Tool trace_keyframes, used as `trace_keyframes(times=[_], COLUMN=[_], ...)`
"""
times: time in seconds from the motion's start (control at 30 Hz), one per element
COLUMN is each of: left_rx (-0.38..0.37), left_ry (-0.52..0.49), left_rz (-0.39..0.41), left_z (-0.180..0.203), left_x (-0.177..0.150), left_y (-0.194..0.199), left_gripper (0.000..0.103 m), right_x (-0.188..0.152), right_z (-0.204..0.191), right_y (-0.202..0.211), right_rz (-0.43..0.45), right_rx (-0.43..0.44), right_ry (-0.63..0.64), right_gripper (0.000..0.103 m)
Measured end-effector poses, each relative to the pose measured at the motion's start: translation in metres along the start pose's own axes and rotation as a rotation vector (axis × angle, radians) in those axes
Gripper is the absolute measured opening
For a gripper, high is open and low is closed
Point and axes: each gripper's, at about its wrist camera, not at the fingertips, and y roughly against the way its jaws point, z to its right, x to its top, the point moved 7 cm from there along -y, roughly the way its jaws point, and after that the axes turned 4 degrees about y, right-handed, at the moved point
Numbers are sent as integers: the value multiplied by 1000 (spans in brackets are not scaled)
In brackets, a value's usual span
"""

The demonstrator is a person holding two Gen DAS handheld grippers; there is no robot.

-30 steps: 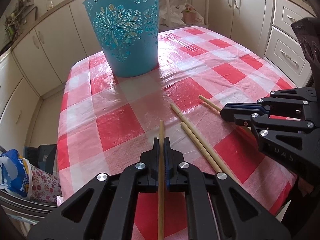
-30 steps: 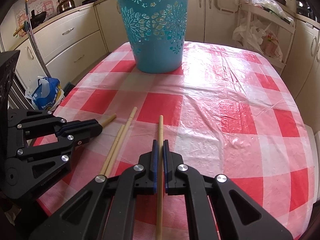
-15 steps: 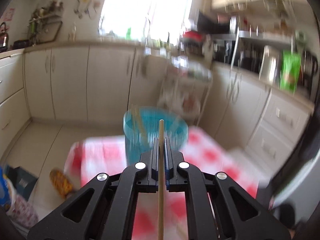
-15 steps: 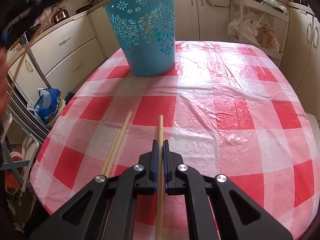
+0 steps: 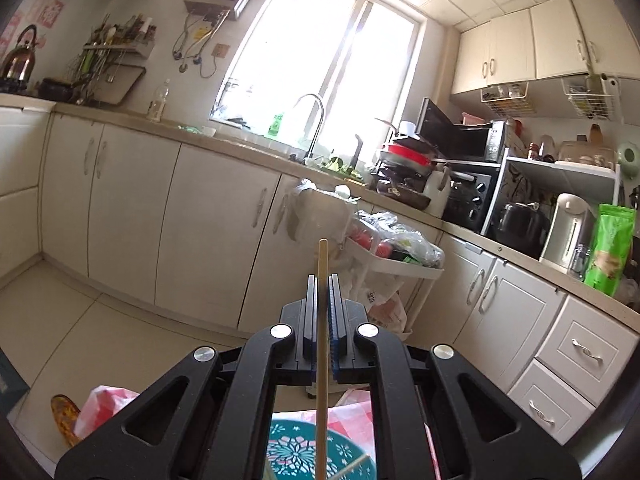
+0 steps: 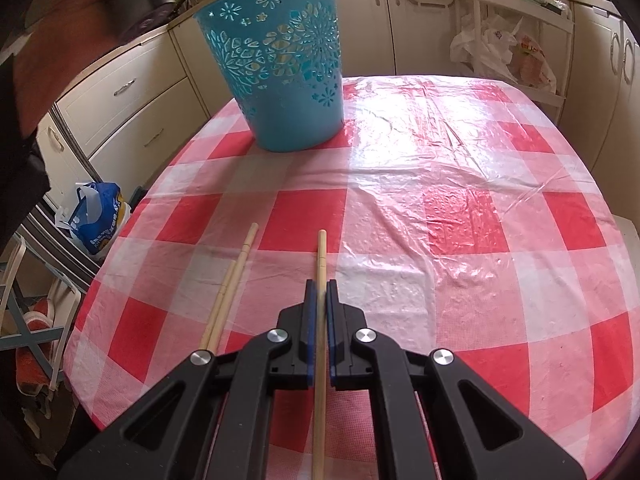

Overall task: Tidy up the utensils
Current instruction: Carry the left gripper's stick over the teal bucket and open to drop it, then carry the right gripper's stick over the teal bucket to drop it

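Left tongs [image 5: 322, 280] clamp a pale wooden chopstick [image 5: 322, 344] above the teal perforated plastic bucket [image 5: 296, 456]; right tongs [image 6: 319, 285] clamp another wooden stick [image 6: 320, 360] over the checked tablecloth [image 6: 460, 216].

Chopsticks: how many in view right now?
5 wooden chopsticks: one in the left gripper, one in the right gripper, two loose on the checked tablecloth, one inside the teal bucket. More may be hidden there.

Kitchen, daylit. Large window [image 5: 320, 60] on far wall, overexposed, above sink tap [image 5: 314, 120]. Cream base cabinets [image 5: 132, 216] run along the wall under a pale countertop [image 5: 224, 142]; wall cabinets [image 5: 536, 44] upper right. Pale tiled floor [image 5: 60, 320]. Black ovens [image 5: 464, 172] stacked right of sink. Kettle [image 5: 18, 60] far left.
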Motion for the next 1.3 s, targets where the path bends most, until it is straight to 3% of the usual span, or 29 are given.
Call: trace_keyframes(times=[0.27,0.5,0.67,0.73,0.8,0.9,1.07,1.23,1.3], left_rx=[34,59,66,73,94,124,156,211,214], left_ry=[-15,-6,-42,-37,-14,22,138,278,321], left_rz=[-41,-44,-87,-111,-123,-148,-272,-334,-289], left_z=[-15,-30,-32,-38,-47,-62,-91,-124,-133], left_x=[-31,-41,-58,-69,-85,-114,-186,-230,-229], left_y=[-6,6,27,42,67,103,144,157,163], left_gripper=[5,5,6,11,35,54,60,60,60], right_x=[0,1,1,2,4,11,33,65,89], right_z=[0,2,7,10,14,17,8,3,0], right_y=[-1,0,2,4,7,19,54,76,84], right_rz=[-1,-1,11,19,35,90,239,324,353], right_rx=[-4,-2,12,23,35,119,297,403,411], right_ry=[-3,-11,-30,-48,-69,-122,-170,-221,-209], right_gripper=[6,6,6,6,6,6,6,6,6])
